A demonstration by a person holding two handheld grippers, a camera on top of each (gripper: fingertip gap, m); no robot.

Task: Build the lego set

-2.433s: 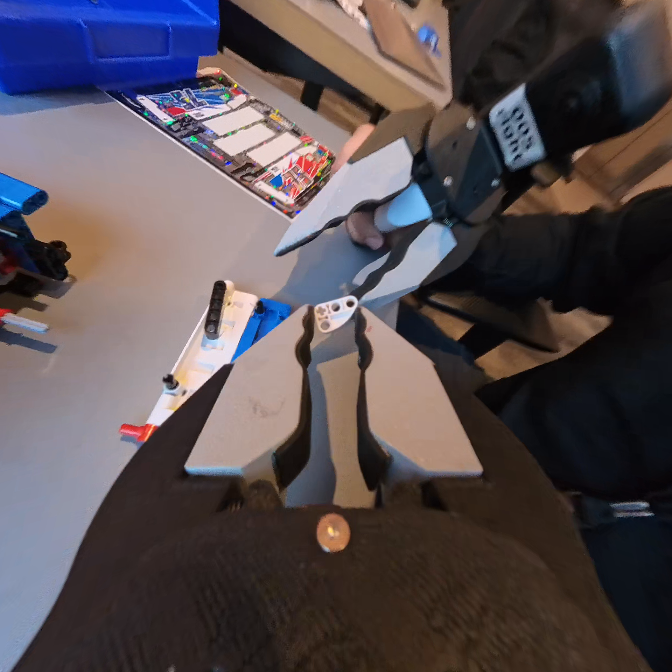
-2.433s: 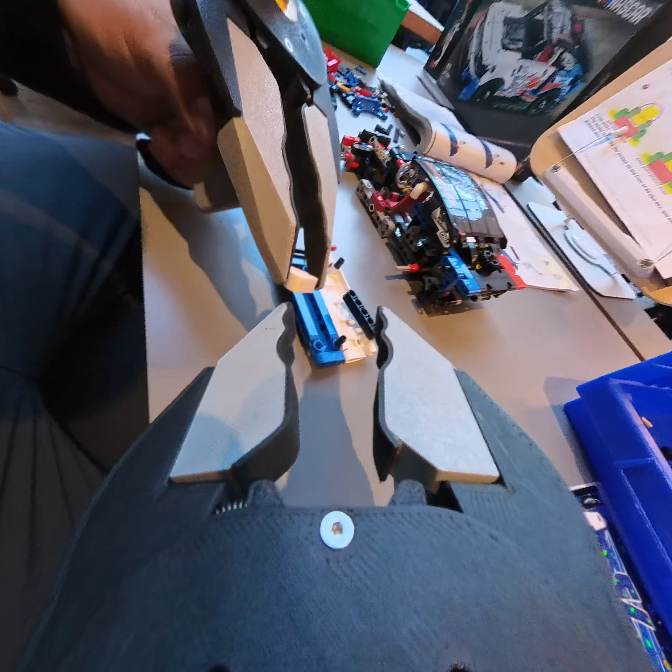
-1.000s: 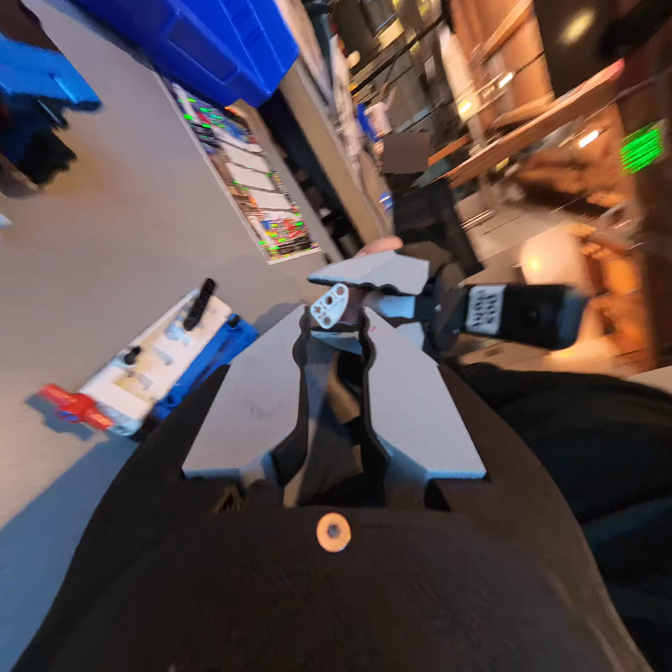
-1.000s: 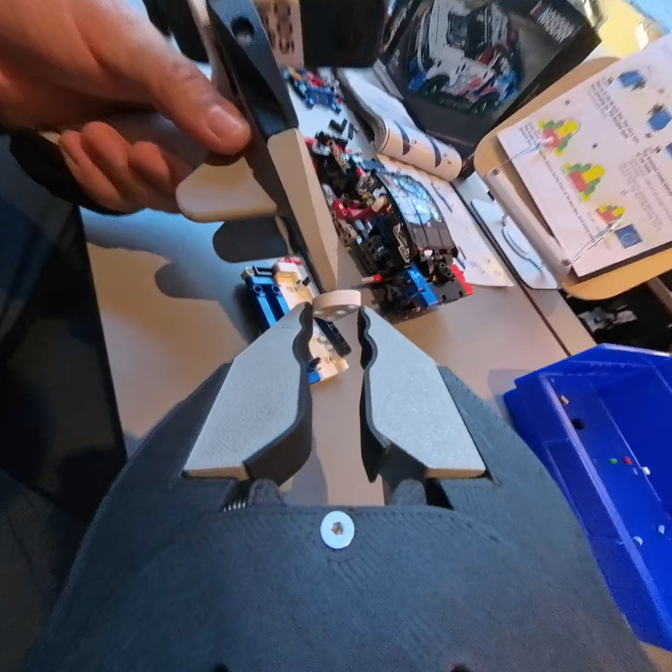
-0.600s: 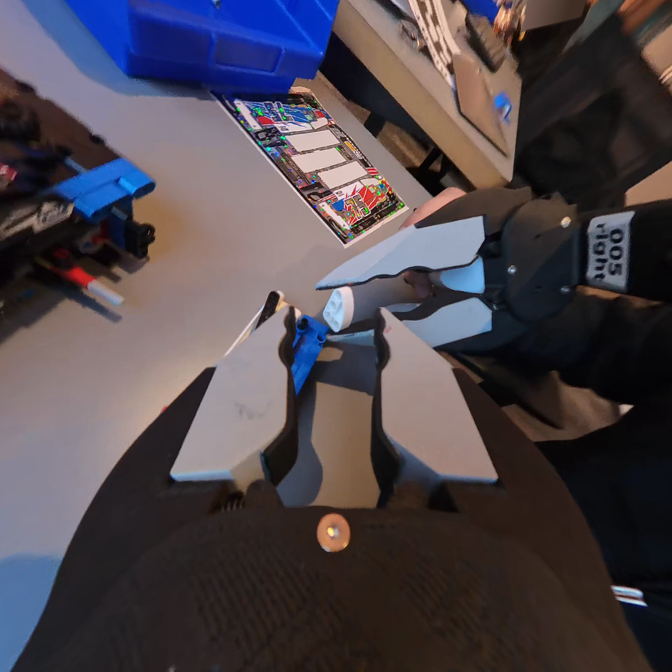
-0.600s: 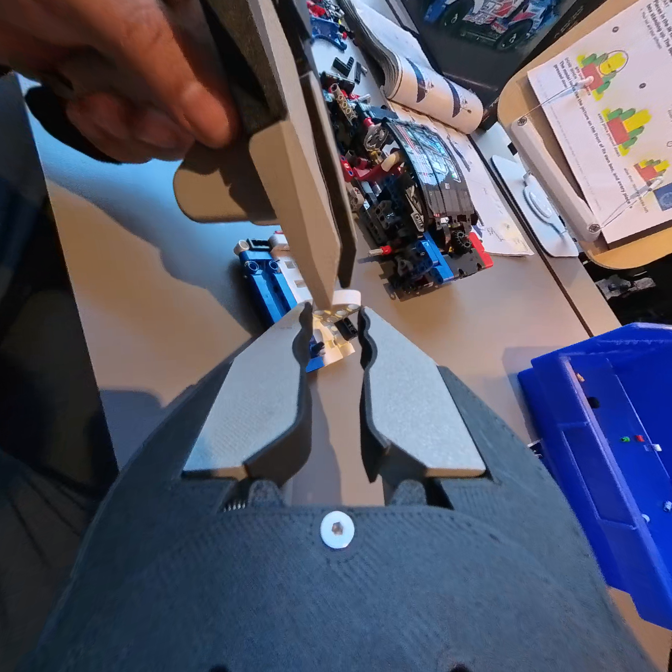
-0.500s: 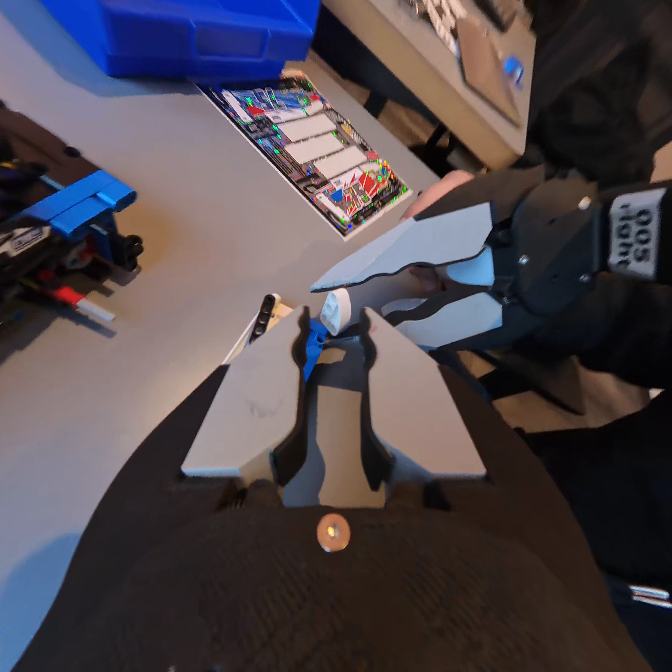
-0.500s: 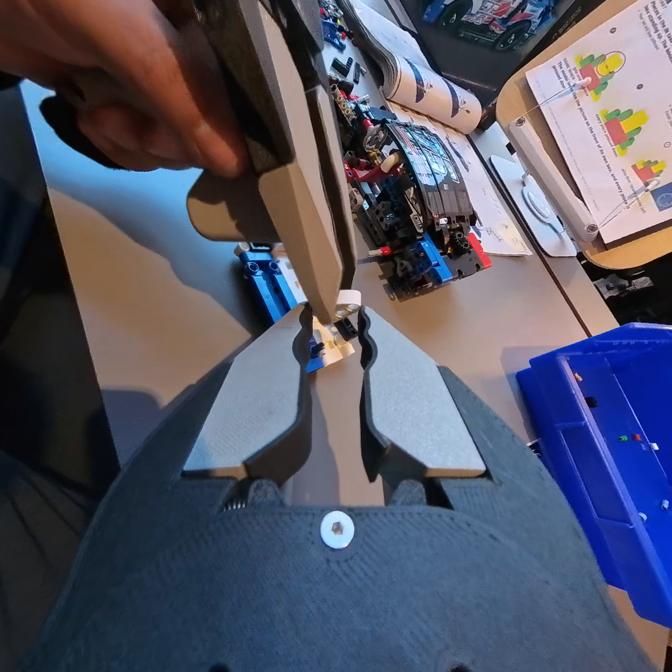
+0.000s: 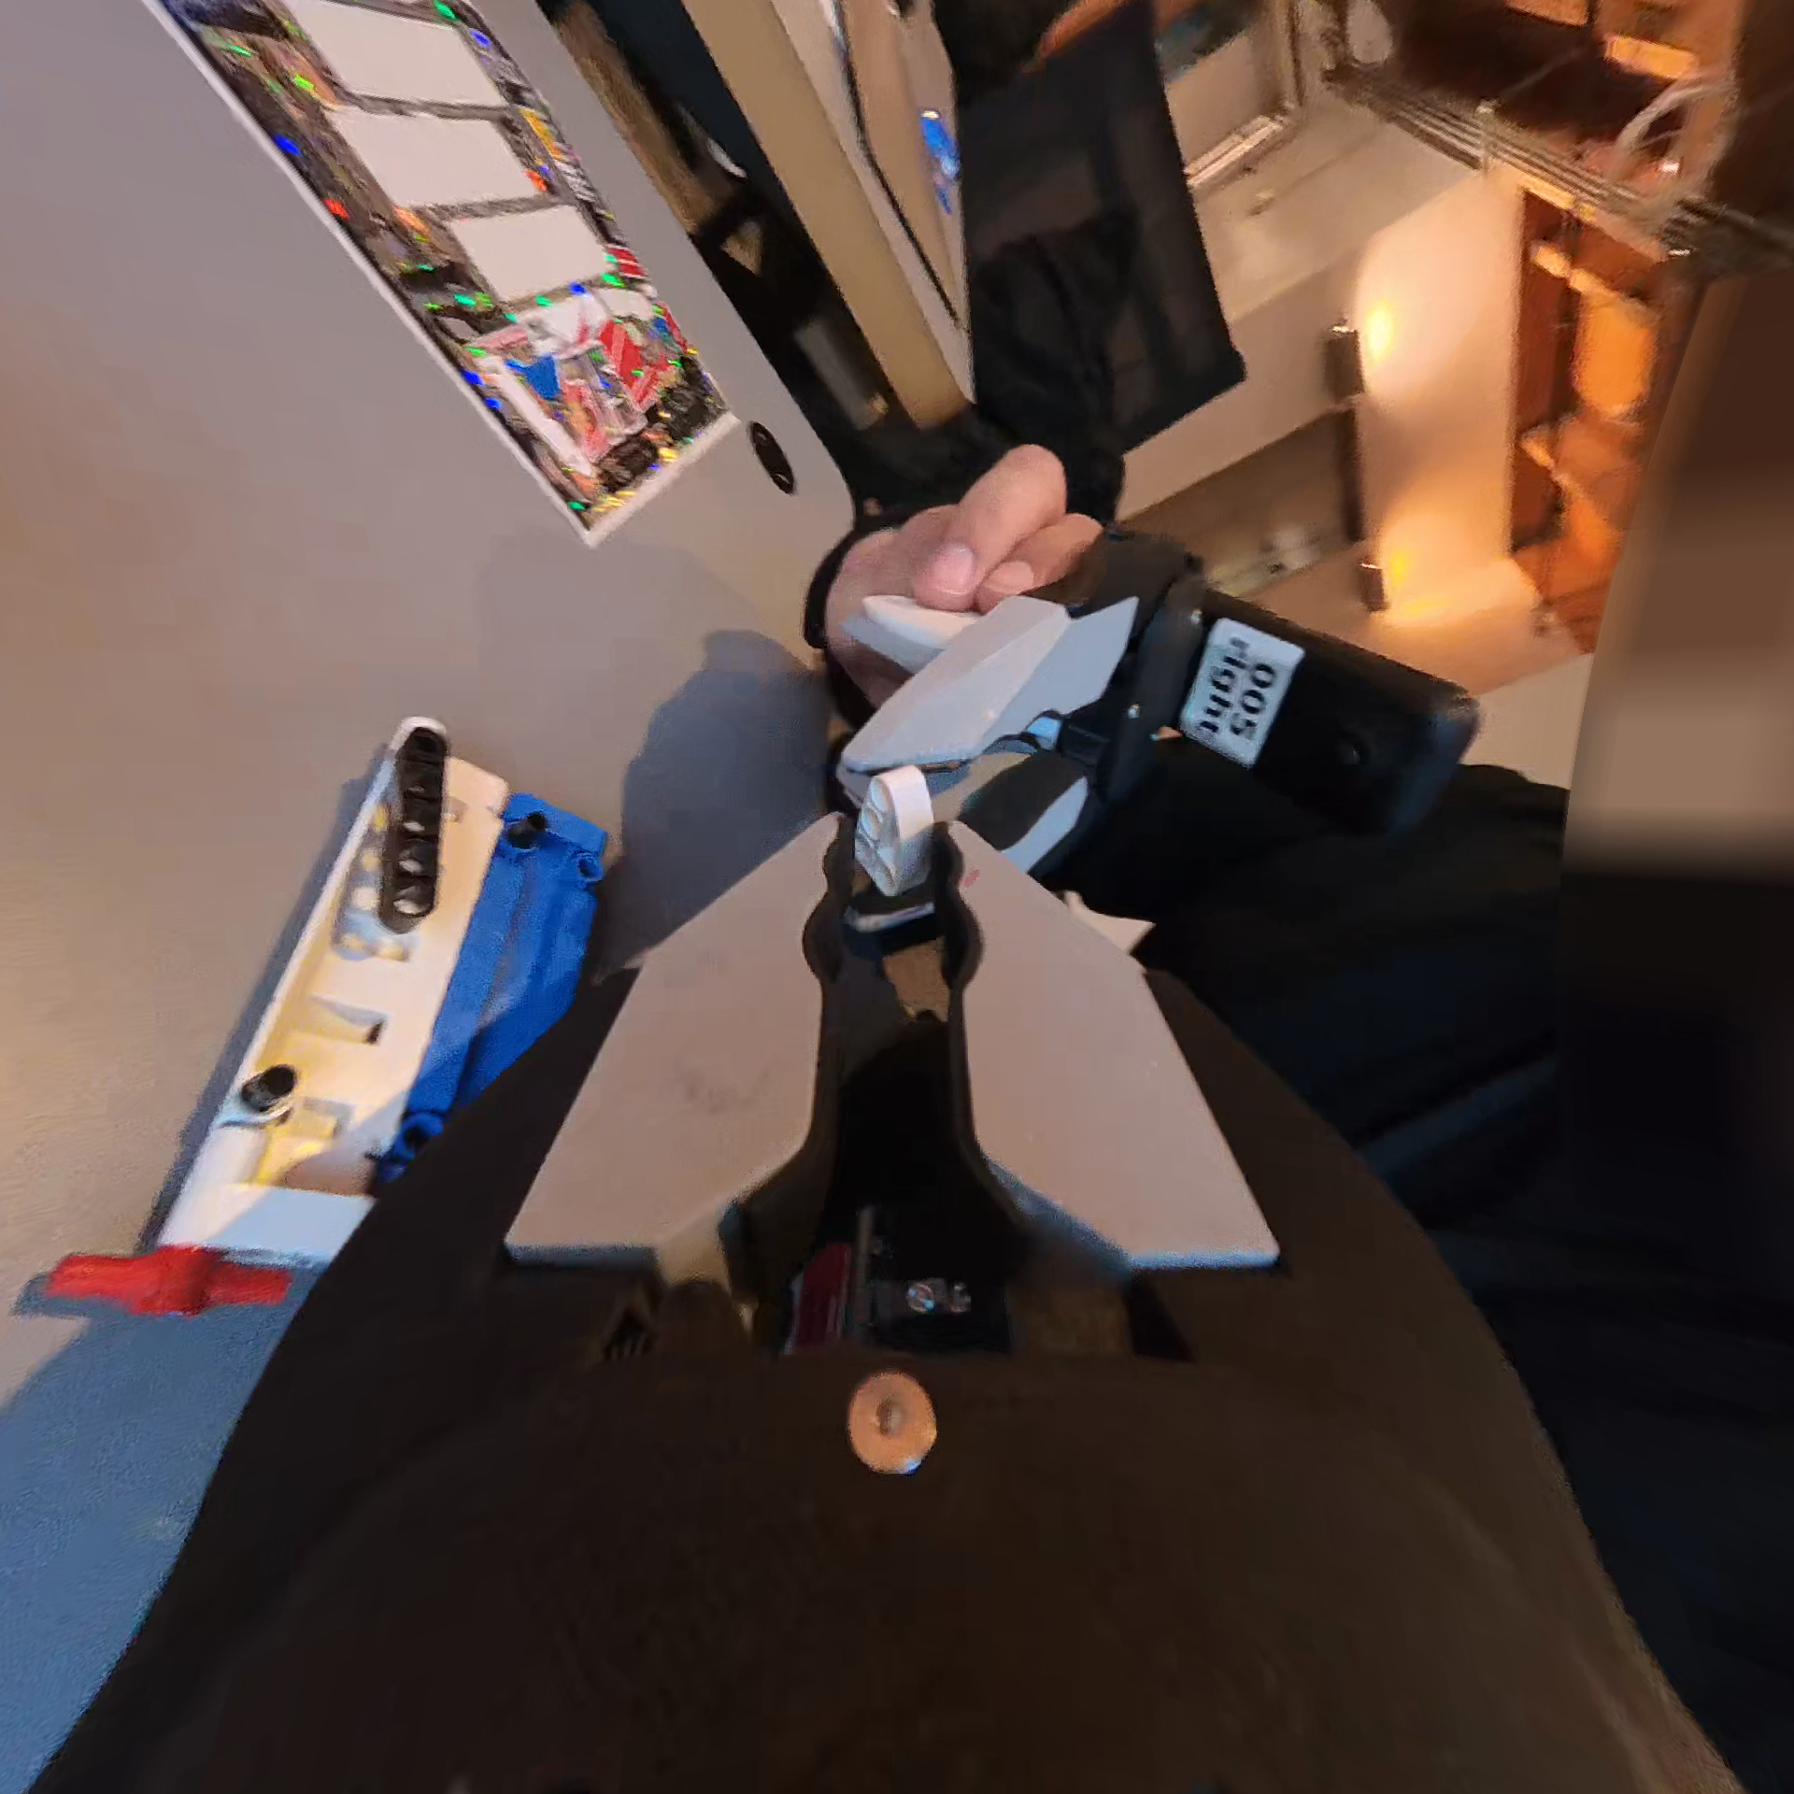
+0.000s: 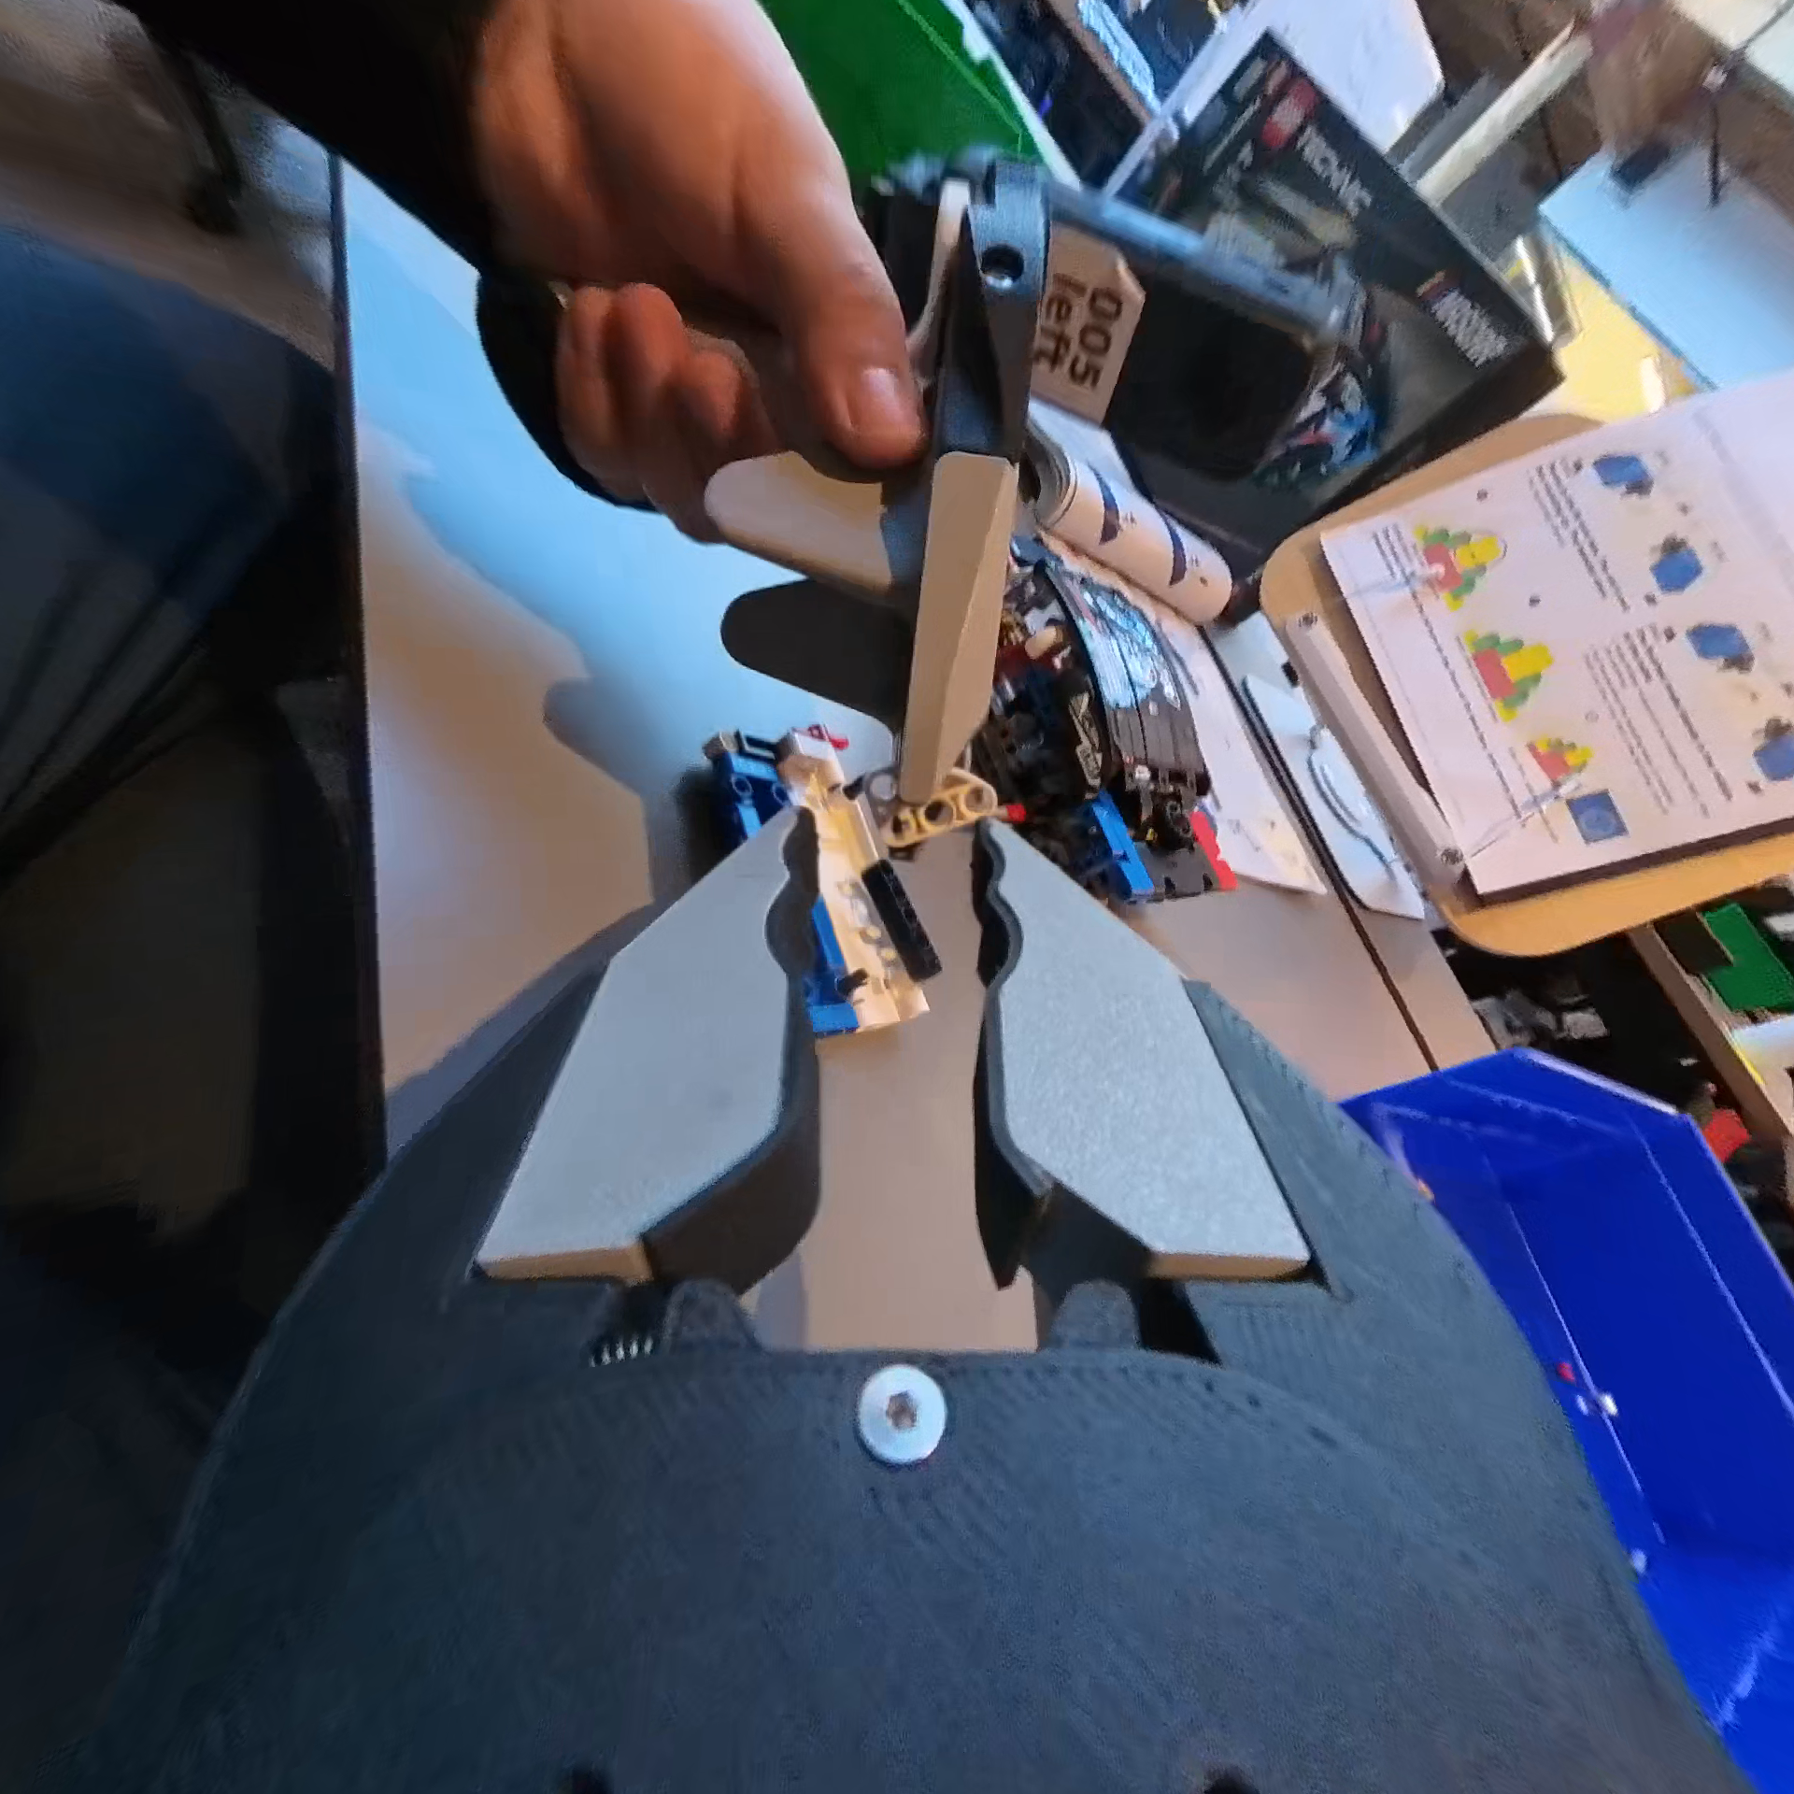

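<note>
A small white beam with holes [image 9: 894, 843] is gripped at the tips of the left gripper [image 9: 888, 856], above the near table edge; in the right wrist view the same beam [image 10: 940, 810] is seen with its long axis lying roughly level and crosswise, its far end rising slightly to the right, one end pinched under the downward-pointing left gripper [image 10: 934, 767]; in the left wrist view its holed end faces the camera and its length runs away, up and to the right; the left jaws are narrow, closed on the beam; the right gripper [image 10: 893, 835] is held just short of the beam, its jaws spread moderately with nothing between them; half a second ago the right jaws were narrower and pressed close to the beam, and they have since widened and drawn back a little, while the beam has stayed in the left gripper; a white and blue assembly [image 10: 854, 932] carrying a black strip lies on the grey table [image 10: 1252, 961] just below; beyond it stand a dark car model [image 10: 1097, 718], a rolled booklet [image 10: 1136, 534] and a box [image 10: 1359, 252]; a blue bin [image 10: 1592, 1262] sits at the right; a sticker sheet [image 9: 485, 243] lies near the table's edge.
</note>
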